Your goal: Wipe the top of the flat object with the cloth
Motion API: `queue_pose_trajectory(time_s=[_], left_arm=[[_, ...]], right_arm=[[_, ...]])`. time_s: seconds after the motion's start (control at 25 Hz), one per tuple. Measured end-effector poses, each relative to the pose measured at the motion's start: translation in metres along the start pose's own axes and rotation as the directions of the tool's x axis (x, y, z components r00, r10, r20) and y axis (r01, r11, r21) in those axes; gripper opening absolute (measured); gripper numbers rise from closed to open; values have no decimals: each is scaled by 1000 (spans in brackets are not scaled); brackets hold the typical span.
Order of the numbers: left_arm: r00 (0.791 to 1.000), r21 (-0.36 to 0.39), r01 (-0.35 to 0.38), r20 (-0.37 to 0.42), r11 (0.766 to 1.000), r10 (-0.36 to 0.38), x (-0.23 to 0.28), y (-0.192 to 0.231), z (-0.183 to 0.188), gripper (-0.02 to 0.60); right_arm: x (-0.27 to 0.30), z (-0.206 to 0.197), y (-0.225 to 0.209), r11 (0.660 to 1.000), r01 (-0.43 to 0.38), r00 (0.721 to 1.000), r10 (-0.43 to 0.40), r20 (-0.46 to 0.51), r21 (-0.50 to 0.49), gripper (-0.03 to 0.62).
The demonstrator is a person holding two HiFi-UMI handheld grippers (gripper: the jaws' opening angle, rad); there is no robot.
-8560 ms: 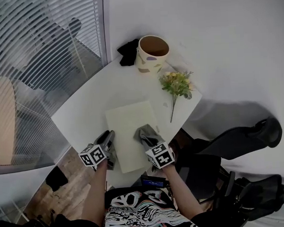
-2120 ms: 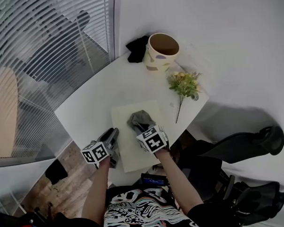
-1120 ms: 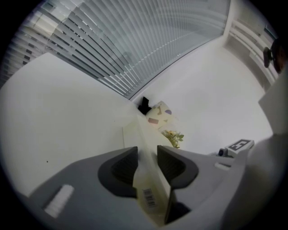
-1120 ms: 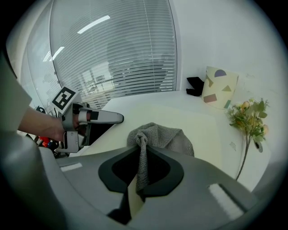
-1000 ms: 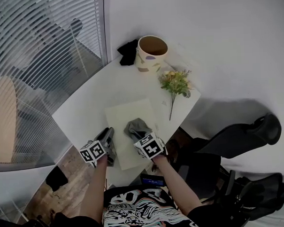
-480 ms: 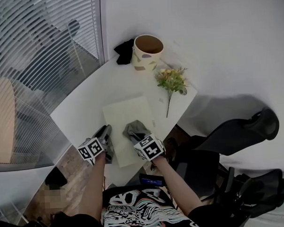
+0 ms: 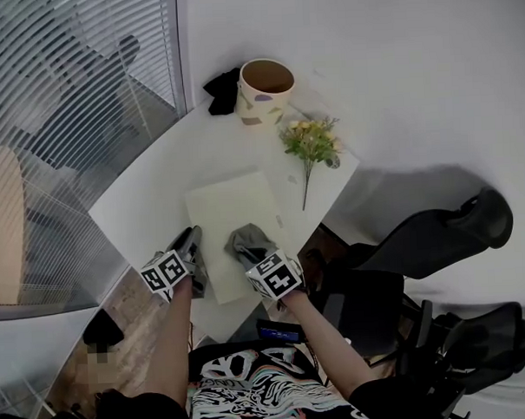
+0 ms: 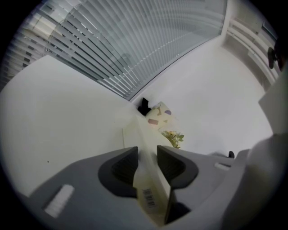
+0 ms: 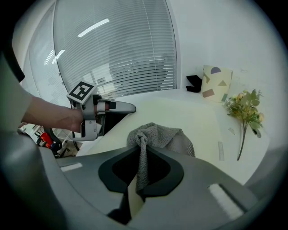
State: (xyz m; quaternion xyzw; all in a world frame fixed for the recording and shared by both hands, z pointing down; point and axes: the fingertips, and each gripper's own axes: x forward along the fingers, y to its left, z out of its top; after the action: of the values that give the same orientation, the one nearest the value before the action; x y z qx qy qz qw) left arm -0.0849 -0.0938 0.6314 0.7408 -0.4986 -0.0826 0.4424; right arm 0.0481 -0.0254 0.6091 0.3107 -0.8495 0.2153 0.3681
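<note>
The flat board (image 7: 231, 216), pale cream, lies on the white table (image 7: 153, 190) toward its near edge, with 1 long side running close to the table's right edge. A barcode label shows on the board's near end in the left gripper view.

The left gripper (image 7: 193, 244) is clamped on the board's near left edge. In its own view both jaws press against the board (image 8: 145, 134), which passes edge-on between them.

The grey cloth (image 7: 246, 241) sits bunched on the board's near right portion, in contact with the top surface. The right gripper (image 7: 252, 253) is closed on the cloth: in its own view a twisted fold of cloth (image 9: 157, 134) runs down between the 2 jaws, and the rest spreads out on the board (image 9: 180, 114) ahead of them. The left gripper (image 9: 120, 108) shows at the board's far side in that view, a hand behind it.

At the table's far corner stands a cream patterned pot (image 7: 263, 90), with a black item (image 7: 222, 90) just beside it on the left. A sprig of yellow flowers (image 7: 310, 145) lies along the right edge, between the pot and the board. A black chair (image 7: 424, 236) stands off the right edge. Window blinds (image 7: 66, 91) run beyond the left edge.
</note>
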Motion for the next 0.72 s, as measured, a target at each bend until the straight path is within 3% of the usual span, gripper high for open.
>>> queue_pose_trajectory(time_s=[0.72], left_arm=[[1000,-4,2,-3,1000,-2,0,4,-1,189]], right_arm=[[-13,-22,29,994,-83,996,81,-21,-76,14]])
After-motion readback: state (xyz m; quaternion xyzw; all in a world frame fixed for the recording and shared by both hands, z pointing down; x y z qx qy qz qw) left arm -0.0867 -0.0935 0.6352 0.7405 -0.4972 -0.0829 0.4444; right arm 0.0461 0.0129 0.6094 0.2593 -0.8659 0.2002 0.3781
